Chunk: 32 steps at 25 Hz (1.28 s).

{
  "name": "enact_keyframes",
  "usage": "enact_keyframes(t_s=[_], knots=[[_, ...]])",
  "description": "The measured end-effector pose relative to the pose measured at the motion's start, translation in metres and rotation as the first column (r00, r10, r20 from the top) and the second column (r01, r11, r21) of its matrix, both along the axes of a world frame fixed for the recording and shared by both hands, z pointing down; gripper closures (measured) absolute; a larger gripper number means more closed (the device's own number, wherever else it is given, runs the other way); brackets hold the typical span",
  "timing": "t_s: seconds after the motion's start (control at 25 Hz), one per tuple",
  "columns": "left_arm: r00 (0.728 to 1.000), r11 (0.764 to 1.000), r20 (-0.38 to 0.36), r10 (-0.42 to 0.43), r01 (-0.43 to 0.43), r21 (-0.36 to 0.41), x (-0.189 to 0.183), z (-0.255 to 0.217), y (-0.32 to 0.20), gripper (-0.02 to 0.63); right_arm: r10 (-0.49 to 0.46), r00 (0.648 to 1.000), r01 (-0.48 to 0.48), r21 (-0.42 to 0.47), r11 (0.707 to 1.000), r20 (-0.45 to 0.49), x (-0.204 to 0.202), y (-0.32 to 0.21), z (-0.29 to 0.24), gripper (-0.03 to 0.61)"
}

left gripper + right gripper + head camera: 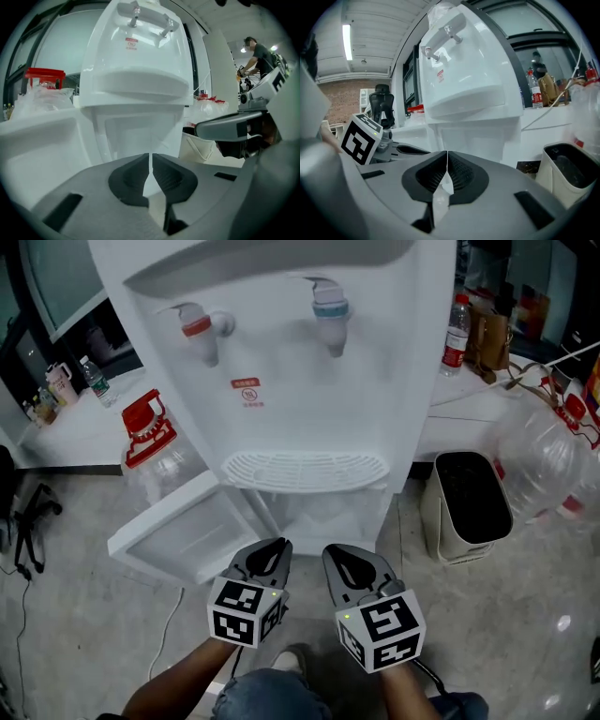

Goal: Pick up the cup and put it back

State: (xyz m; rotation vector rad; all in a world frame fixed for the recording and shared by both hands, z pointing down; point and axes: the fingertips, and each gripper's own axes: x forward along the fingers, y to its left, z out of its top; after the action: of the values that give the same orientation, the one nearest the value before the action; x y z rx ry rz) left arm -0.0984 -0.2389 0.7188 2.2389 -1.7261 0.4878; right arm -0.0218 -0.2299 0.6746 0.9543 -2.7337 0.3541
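- Your left gripper [278,546] is clenched: in the left gripper view its jaws meet with only a hairline slit between them, and nothing sits in that slit.
- Your right gripper [334,551] is clenched too, jaws pressed together on nothing.
- You hold the two side by side, close but not touching, both pointing at the water dispenser [281,362] just ahead.
- Straight beyond both sets of tips is the dispenser's open lower compartment [328,514]. The drip tray [305,471] is above it, and the red tap [201,330] and blue tap [330,311] are higher still.
- The compartment door [173,526] hangs open ahead and to the left of your left gripper.
- A cream waste bin [441,521] stands off to the right of your right gripper, well apart.
- The cup — you cannot make it out in any view.
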Motion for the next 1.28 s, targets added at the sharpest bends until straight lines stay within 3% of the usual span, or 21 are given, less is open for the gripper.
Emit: enact_keyframes(t_s=[0.36,0.8,1.04,1.28], knots=[[1.0,1.0,0.027,-0.012,0.012,0.009,0.003,-0.03,0.023,0.6,-0.032,0.999,0.032,0.01,0.999,0.033,-0.005,0.016,-0.016,0.557],[0.998,0.998,-0.046,0.045,-0.044,0.042,0.006,-0.058,0.016,0.601,-0.025,0.998,0.026,-0.026,0.999,0.056,-0.013,0.014,-0.024,0.557],[0.997,0.997,-0.035,0.07,-0.07,-0.012,-0.002,-0.096,0.013,0.601,0.026,0.999,-0.021,-0.114,0.993,0.038,-0.007,0.01,-0.039,0.557],[0.996,0.992,-0.041,0.084,-0.088,-0.089,0.01,-0.156,0.018,0.601,0.058,0.997,-0.049,-0.165,0.985,0.051,-0.01,0.014,-0.108,0.557]])
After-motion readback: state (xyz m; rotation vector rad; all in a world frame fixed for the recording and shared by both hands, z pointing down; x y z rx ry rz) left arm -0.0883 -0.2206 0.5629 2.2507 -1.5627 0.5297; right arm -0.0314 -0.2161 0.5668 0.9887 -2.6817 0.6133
